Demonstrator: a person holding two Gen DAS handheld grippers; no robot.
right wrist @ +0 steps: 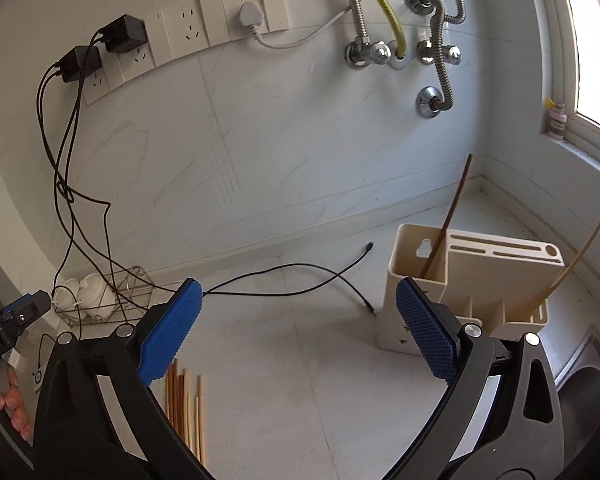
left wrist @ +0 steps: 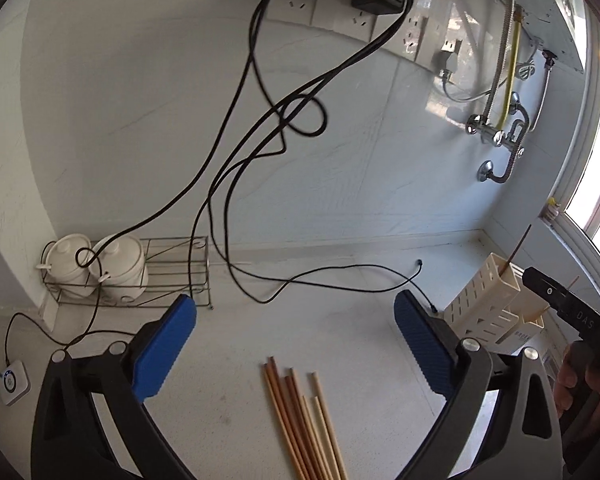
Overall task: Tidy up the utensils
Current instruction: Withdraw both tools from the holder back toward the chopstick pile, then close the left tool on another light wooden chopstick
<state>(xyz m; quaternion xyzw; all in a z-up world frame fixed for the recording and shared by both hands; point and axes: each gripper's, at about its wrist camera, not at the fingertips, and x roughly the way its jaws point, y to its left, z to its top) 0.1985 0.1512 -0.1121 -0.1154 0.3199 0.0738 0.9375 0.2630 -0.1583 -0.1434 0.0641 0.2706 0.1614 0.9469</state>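
Several wooden chopsticks (left wrist: 304, 424) lie in a loose bundle on the white counter, just below my left gripper (left wrist: 296, 332), which stands open with nothing between its blue pads. In the right wrist view the same chopsticks (right wrist: 186, 408) lie at lower left, partly hidden behind the left finger. My right gripper (right wrist: 300, 328) is open and empty too. A cream utensil holder (right wrist: 472, 280) stands at right with one dark chopstick (right wrist: 446, 224) and one pale chopstick (right wrist: 576, 260) leaning in it. The holder (left wrist: 488, 308) also shows at the right of the left wrist view, next to the other gripper's black body.
Black cables (left wrist: 236, 184) hang from wall chargers and trail across the counter. A wire rack (left wrist: 172, 276) with two white lidded pots (left wrist: 96, 264) stands at back left. A small white device (left wrist: 14, 382) lies near the left edge. A steel sink (right wrist: 588, 384) sits at far right.
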